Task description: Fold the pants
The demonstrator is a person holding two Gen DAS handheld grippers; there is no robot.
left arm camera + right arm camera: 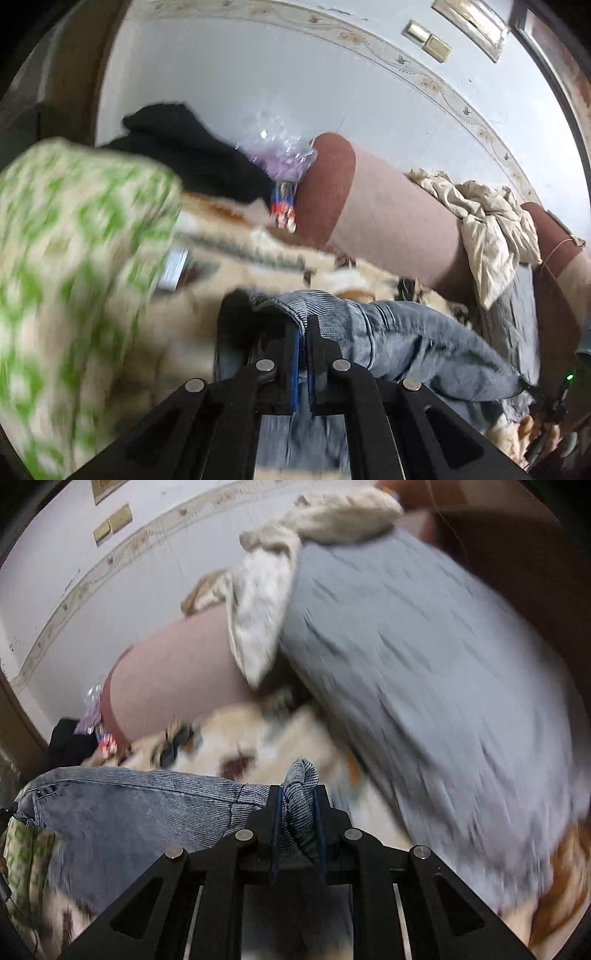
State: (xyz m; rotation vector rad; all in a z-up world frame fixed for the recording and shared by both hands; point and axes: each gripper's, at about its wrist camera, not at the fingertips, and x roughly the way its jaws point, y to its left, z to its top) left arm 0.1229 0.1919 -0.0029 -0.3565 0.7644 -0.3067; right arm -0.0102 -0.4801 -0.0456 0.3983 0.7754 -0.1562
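Both grippers hold the pale blue ribbed denim pants [399,332] up off the cream patterned blanket [236,258], likely so the cloth hangs straight before a fold. The left gripper [303,334] is clamped on one edge of the fabric, beside a dark patch. The right gripper [298,797] pinches a bunched fold of the same fabric. The pants stretch between them. Blur smears the green-and-white patterned cloth [74,258] and the grey quilted cover [424,686]; the trouser legs are cut off below.
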